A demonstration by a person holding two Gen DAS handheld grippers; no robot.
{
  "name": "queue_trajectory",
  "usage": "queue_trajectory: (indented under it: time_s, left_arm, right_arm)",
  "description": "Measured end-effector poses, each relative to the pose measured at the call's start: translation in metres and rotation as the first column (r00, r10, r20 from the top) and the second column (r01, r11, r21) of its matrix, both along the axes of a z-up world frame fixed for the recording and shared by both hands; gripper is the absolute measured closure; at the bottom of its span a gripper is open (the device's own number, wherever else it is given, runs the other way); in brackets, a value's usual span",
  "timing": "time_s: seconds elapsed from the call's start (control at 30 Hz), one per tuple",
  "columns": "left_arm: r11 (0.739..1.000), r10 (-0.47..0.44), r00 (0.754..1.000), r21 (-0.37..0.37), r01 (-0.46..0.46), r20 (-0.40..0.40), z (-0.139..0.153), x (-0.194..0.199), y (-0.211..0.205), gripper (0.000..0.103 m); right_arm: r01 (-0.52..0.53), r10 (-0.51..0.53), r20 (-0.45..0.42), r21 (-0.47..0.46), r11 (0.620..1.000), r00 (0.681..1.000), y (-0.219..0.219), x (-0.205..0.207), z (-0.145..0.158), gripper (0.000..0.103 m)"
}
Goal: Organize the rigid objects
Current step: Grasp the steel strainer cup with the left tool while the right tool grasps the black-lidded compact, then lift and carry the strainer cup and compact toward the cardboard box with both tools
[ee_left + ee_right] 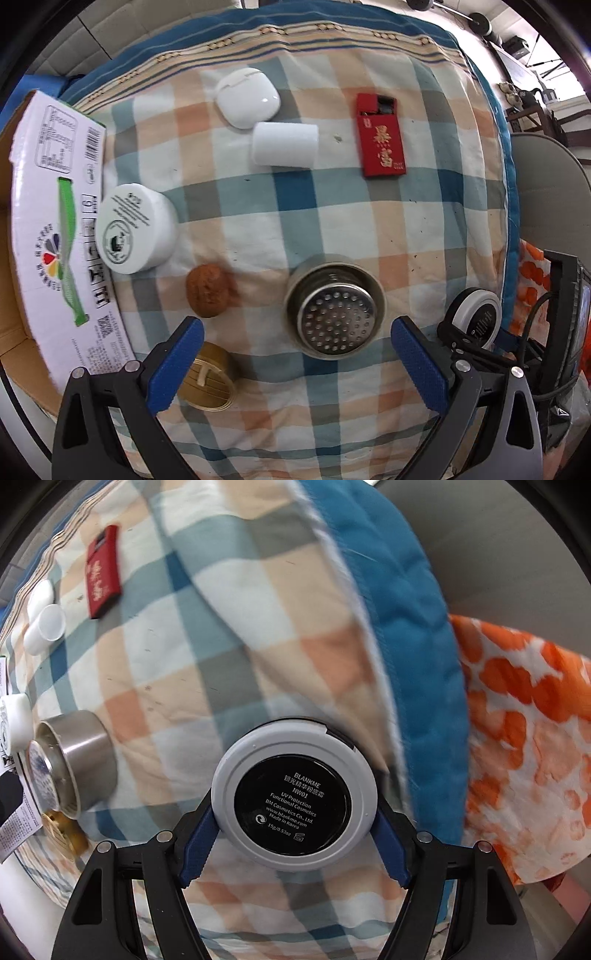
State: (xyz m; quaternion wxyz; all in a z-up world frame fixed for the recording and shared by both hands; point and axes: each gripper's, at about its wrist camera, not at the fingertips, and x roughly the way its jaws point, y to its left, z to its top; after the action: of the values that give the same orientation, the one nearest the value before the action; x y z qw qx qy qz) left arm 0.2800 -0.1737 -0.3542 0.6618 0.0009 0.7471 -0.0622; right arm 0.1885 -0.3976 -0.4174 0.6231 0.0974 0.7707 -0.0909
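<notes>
Right tool (295, 843) clamps a cosmetic compact (295, 797) — left tool (295, 369) gapes wide.
Steel cup (334, 306) holds a perforated strainer (336, 321); cardboard box (55, 229) interior seemingly hidden.

My right gripper (295, 836) is clamped on a round cosmetics compact (293, 799), blue pads (197, 843) pressing its grey rim from both sides, black label face toward my camera, text reads BLANKME. Compact sits over the checked quilt (207, 635), near its blue border (413, 635). Orange-and-white cloth (524, 738) just past that border at right. Far left: steel strainer cup (79, 758) on its side, a gold item (64, 832) below it, partly cut off. Upper left: red box (103, 572) with gold characters, white cylinder (46, 627) lying near it. White jar (16, 718) at the left edge, mostly out of frame.
</notes>
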Motion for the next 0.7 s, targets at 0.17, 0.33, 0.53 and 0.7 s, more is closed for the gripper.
queue_trajectory:
  time_s: [0.17, 0.33, 0.53, 0.7]
  left_arm:
    - [0.999, -0.053, 0.996, -0.006, 0.053, -0.07, -0.037, 0.007, -0.028, 0.0]
    - [0.997, -0.072, 0.992, 0.007, 0.073, -0.102, -0.067, 0.007, -0.041, 0.002]
    - [0.992, -0.115, 0.989, 0.04, 0.119, -0.098, -0.076, -0.002, -0.045, 0.034]
    - [0.993, -0.106, 0.989, 0.041, 0.111, -0.107, -0.092, -0.003, -0.043, 0.028]
  right_arm:
    - [0.031, -0.031, -0.003, 0.024, 0.999, 1.0, -0.006, -0.01, -0.008, 0.025]
    - [0.039, -0.039, -0.008, 0.02, 0.999, 0.999, -0.008, -0.012, -0.015, 0.025]
    - [0.026, -0.026, -0.018, 0.057, 0.998, 1.0, -0.016, 0.017, -0.011, 0.025]
    - [0.024, -0.022, -0.031, 0.061, 0.998, 0.999, -0.019, 0.018, -0.017, 0.025]
